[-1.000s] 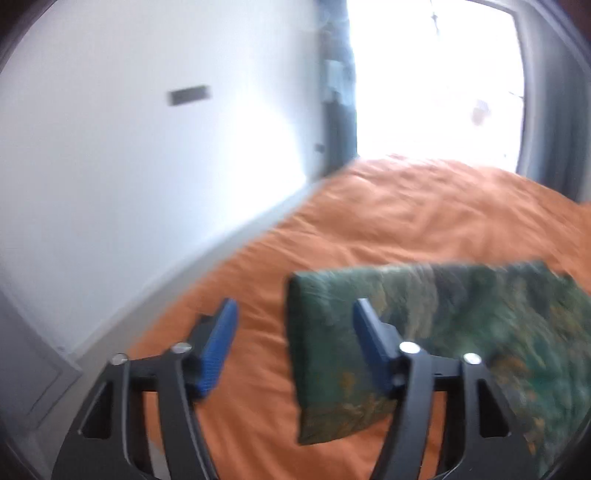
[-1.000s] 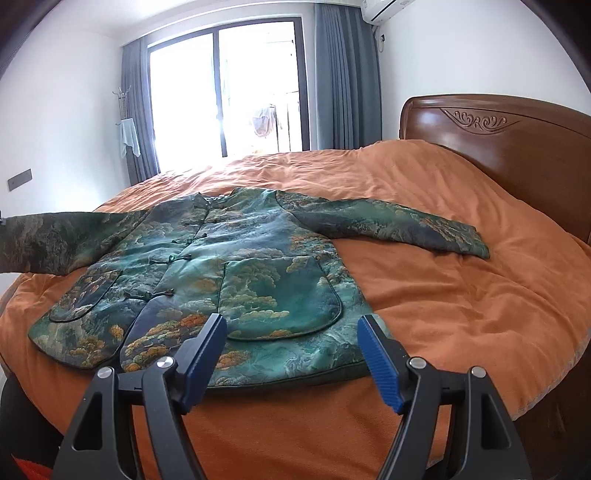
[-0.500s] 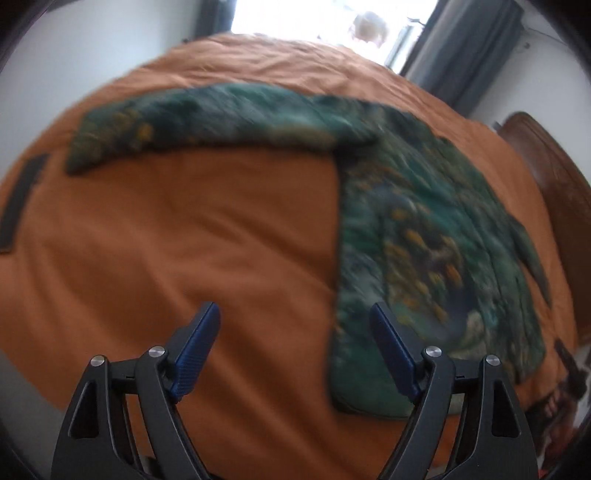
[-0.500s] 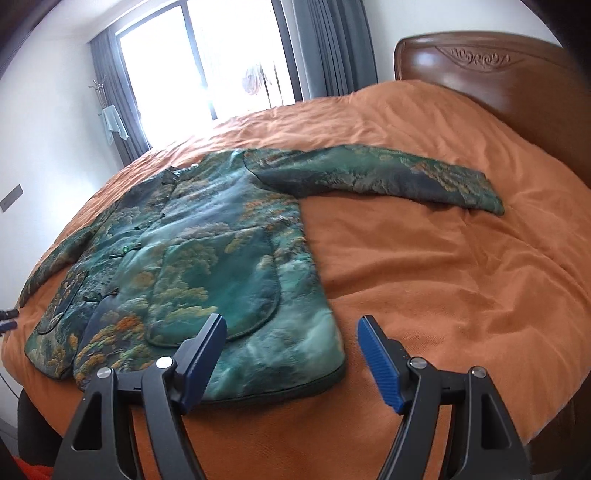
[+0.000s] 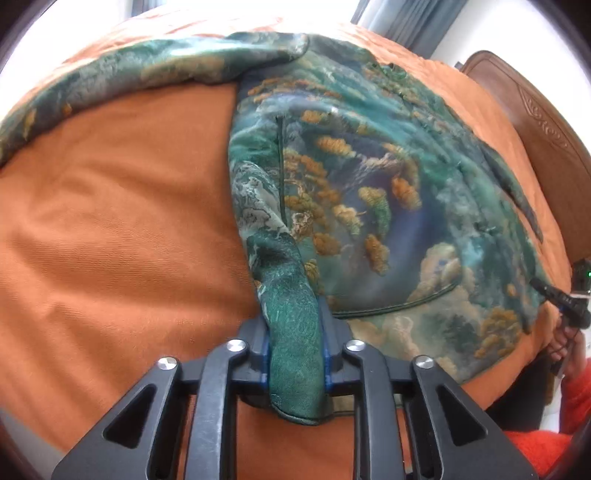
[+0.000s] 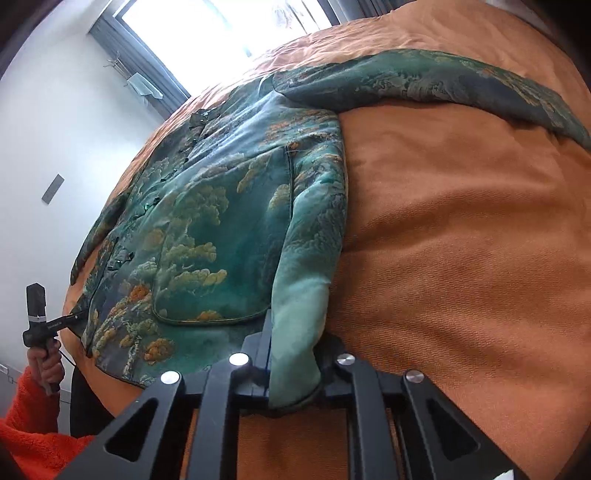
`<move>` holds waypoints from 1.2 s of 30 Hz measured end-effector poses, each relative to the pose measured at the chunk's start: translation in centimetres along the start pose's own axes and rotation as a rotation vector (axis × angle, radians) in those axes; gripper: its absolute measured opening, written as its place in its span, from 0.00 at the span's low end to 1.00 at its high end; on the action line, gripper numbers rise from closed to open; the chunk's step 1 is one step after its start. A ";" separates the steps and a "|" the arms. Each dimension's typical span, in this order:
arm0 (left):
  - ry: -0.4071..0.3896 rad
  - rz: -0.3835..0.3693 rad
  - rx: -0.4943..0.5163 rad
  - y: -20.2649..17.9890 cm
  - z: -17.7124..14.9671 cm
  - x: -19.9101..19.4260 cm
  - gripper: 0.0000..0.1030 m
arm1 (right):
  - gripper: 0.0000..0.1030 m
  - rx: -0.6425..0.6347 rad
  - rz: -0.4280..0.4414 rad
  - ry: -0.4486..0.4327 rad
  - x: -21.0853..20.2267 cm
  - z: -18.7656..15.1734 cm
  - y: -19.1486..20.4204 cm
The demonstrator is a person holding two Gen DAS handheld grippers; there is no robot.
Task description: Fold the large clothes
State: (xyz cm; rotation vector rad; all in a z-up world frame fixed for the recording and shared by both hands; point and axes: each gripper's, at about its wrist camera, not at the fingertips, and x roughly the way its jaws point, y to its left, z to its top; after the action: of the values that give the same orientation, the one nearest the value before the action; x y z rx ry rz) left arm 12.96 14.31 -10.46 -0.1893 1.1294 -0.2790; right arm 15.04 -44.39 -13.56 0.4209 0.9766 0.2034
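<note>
The biggest change is happening at the jacket's hem: half a second ago both grippers were hovering with jaws spread above the bed, and now each is pinching a bottom corner. The left gripper (image 5: 295,354) is clenching the hem corner on its side, the right gripper (image 6: 293,363) the opposite one, cloth bunching up between the jaws. That suggests the first fold, hem toward collar, is about to begin. The brocade jacket (image 5: 351,177) is lying face-up and spread on the orange duvet (image 5: 118,229), sleeves stretching outward. Behind, a carved wooden headboard (image 5: 535,122) is standing against the white wall, and grey curtains (image 6: 140,62) are framing a bright window (image 6: 229,26).
</note>
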 end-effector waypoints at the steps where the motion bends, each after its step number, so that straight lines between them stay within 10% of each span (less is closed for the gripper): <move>1: -0.010 -0.007 0.000 -0.1 -0.1 -0.7 0.15 | 0.11 -0.010 0.002 -0.015 -1.1 -0.1 0.6; 9: -0.004 -0.045 -0.016 0.4 -1.7 -5.0 0.14 | 0.11 -0.092 -0.007 -0.035 -6.9 -1.3 4.0; 14: 0.023 0.037 -0.010 1.4 -2.6 -2.3 0.19 | 0.11 -0.042 -0.080 0.007 -3.5 -2.8 2.5; 23: -0.131 0.159 0.058 -1.5 -1.6 -6.2 0.59 | 0.51 0.009 -0.123 -0.095 -4.9 -2.3 0.4; 29: -0.283 0.132 -0.025 -2.3 0.4 -9.2 0.66 | 0.60 0.166 -0.182 -0.295 -10.0 4.7 -7.8; 36: -0.304 0.110 -0.049 -4.1 -0.1 -9.7 0.69 | 0.60 0.629 -0.194 -0.377 -5.1 13.3 -25.0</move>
State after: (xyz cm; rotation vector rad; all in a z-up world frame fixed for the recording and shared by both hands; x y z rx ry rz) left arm 8.49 13.44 -0.91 -0.2042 0.8423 -0.1194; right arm 22.79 -72.07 -14.02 0.8980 0.6847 -0.3628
